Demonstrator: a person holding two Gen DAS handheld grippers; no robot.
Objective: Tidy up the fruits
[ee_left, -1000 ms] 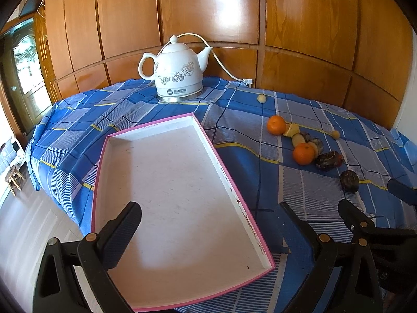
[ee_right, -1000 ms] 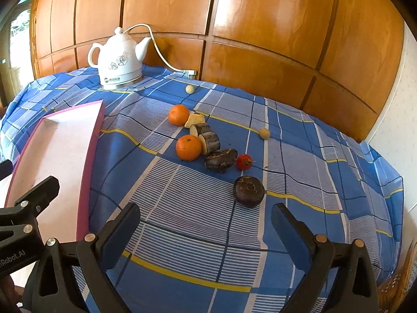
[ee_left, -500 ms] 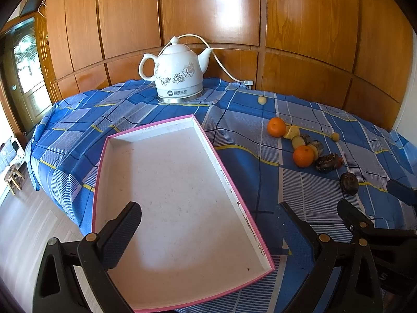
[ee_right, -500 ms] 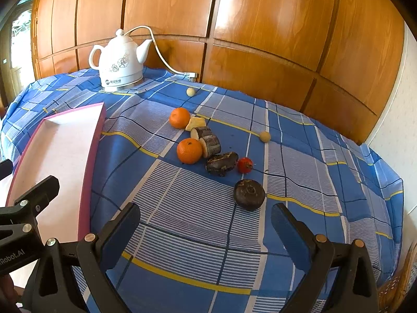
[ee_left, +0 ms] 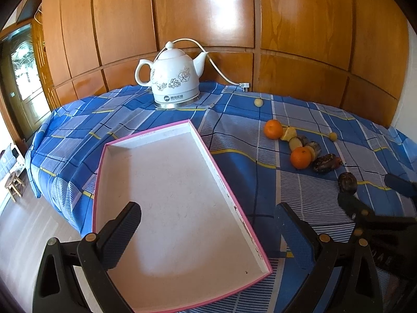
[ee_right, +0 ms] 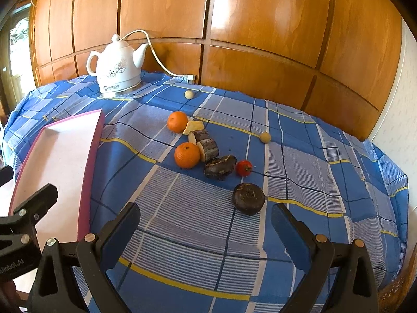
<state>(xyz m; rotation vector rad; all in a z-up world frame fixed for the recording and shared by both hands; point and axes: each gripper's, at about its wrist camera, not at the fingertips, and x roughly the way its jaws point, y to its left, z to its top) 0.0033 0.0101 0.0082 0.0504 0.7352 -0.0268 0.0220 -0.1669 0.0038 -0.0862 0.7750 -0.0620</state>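
In the left wrist view the small red fruit is hidden behind the dark lumpy fruit (ee_left: 324, 163), only a sliver showing. The right tool (ee_left: 375, 195) is cut off by the frame's right edge. In the right wrist view the pink-rimmed tray (ee_right: 86, 182) runs behind the left tool (ee_right: 15, 200), its near end unseen.

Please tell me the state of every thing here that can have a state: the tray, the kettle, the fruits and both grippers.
Tray: nothing in it.
Kettle: upright, lid on; its cord's plug lies loose on the cloth.
Oranges: whole, on the cloth, outside the tray.
Dark round fruit: on the cloth, untouched.
Left gripper: open, holding nothing.
Right gripper: open, holding nothing.
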